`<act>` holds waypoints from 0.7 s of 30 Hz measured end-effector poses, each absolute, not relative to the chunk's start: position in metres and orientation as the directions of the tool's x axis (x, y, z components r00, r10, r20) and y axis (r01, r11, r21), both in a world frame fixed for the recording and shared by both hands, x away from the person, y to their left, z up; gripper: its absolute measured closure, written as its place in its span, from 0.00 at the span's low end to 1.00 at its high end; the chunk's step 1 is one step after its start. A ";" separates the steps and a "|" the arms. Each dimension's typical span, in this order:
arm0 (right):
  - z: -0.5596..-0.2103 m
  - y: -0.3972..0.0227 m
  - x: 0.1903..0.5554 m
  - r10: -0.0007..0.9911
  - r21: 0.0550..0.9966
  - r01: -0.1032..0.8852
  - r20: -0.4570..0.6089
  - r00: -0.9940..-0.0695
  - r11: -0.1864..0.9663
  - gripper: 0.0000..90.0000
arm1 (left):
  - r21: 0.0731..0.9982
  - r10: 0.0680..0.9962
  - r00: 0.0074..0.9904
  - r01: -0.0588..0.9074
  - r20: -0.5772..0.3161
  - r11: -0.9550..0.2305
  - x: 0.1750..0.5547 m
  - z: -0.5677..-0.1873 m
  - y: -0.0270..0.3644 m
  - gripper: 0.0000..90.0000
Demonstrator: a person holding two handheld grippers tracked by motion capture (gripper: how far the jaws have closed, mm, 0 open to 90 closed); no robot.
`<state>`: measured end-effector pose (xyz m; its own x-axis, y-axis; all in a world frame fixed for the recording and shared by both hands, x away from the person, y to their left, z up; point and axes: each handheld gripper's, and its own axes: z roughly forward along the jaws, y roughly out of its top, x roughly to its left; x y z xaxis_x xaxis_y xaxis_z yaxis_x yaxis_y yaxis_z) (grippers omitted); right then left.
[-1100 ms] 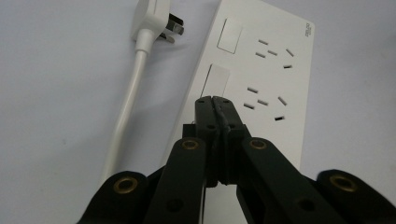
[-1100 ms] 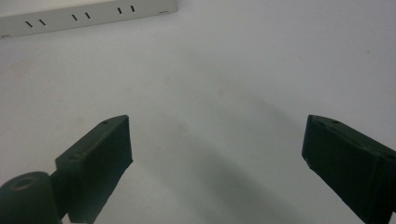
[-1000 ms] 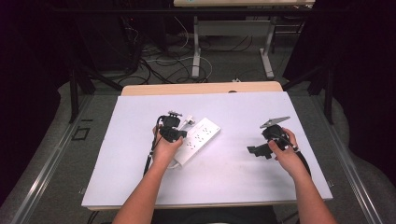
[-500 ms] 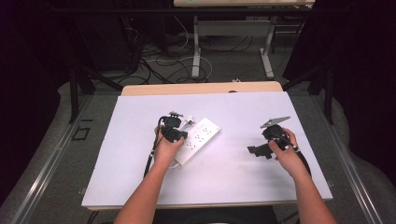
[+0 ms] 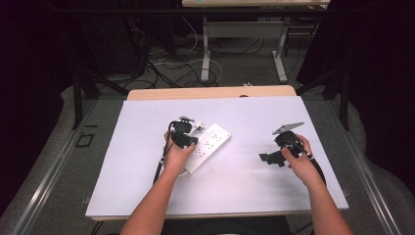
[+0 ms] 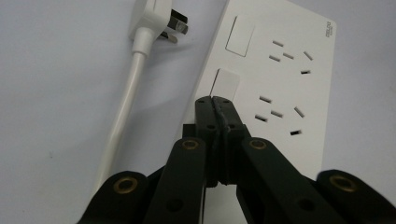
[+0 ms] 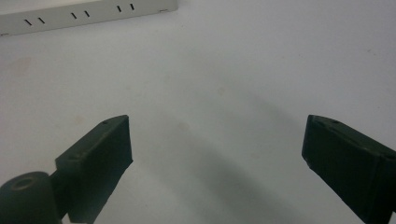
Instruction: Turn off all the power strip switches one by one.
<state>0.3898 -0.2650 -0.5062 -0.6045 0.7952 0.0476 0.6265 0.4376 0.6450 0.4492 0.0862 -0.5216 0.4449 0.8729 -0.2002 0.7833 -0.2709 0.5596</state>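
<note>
A white power strip (image 5: 211, 143) lies slanted on the white table top (image 5: 137, 127). Its white plug (image 6: 152, 21) and cable (image 6: 122, 109) lie beside it. My left gripper (image 5: 185, 136) hangs over the strip's near end. Its jaws are shut with nothing between them, and the left gripper's tips (image 6: 215, 100) rest at the edge of a rocker switch (image 6: 225, 83). My right gripper (image 5: 266, 159) hovers low over bare table to the right, apart from the strip. The right gripper (image 7: 217, 140) stands open and empty, with the strip's edge (image 7: 84, 14) far off.
A second switch (image 6: 239, 35) and several socket slots (image 6: 285, 51) sit farther along the strip. Beyond the white sheet runs a wooden table edge (image 5: 210, 92). Behind it, loose cables (image 5: 166, 63) and metal desk legs (image 5: 206, 49) stand on the floor.
</note>
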 end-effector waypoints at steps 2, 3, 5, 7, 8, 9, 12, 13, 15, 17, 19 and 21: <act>-0.506 -0.265 0.390 0.797 0.648 0.626 0.047 -0.602 0.435 0.09 | 0.560 0.873 0.448 0.781 -0.195 -0.276 0.451 -0.521 0.085 1.00; -0.506 -0.265 0.390 0.797 0.648 0.626 0.047 -0.602 0.435 0.09 | 0.558 0.876 0.440 0.786 -0.200 -0.267 0.451 -0.521 0.084 1.00; -0.506 -0.265 0.389 0.803 0.642 0.636 0.052 -0.594 0.428 0.09 | 0.563 0.875 0.439 0.784 -0.204 -0.262 0.452 -0.520 0.084 1.00; -0.506 -0.265 0.389 0.801 0.643 0.633 0.050 -0.597 0.432 0.09 | 0.564 0.874 0.443 0.781 -0.199 -0.267 0.454 -0.519 0.083 1.00; -0.506 -0.265 0.389 0.801 0.643 0.633 0.050 -0.597 0.432 0.09 | 0.564 0.873 0.446 0.780 -0.198 -0.271 0.455 -0.518 0.083 1.00; -0.507 -0.266 0.390 0.791 0.648 0.619 0.039 -0.610 0.445 0.09 | 0.564 0.875 0.437 0.784 -0.207 -0.258 0.455 -0.518 0.081 1.00; -0.507 -0.266 0.390 0.794 0.646 0.624 0.044 -0.606 0.440 0.09 | 0.570 0.873 0.441 0.781 -0.211 -0.256 0.457 -0.517 0.080 1.00; -0.507 -0.266 0.390 0.792 0.648 0.620 0.040 -0.609 0.444 0.09 | 0.568 0.871 0.442 0.781 -0.213 -0.258 0.458 -0.516 0.080 1.00; -0.507 -0.266 0.390 0.795 0.643 0.629 0.050 -0.605 0.438 0.09 | 0.569 0.872 0.445 0.779 -0.205 -0.264 0.459 -0.516 0.079 1.00; -0.507 -0.266 0.390 0.795 0.643 0.628 0.049 -0.605 0.438 0.09 | 0.571 0.872 0.446 0.777 -0.203 -0.264 0.460 -0.515 0.078 1.00; -0.507 -0.265 0.389 0.797 0.639 0.635 0.055 -0.601 0.434 0.09 | 0.574 0.870 0.450 0.775 -0.204 -0.266 0.461 -0.515 0.076 1.00; -0.507 -0.265 0.389 0.798 0.639 0.634 0.053 -0.601 0.435 0.09 | 0.573 0.868 0.452 0.774 -0.204 -0.268 0.463 -0.514 0.075 1.00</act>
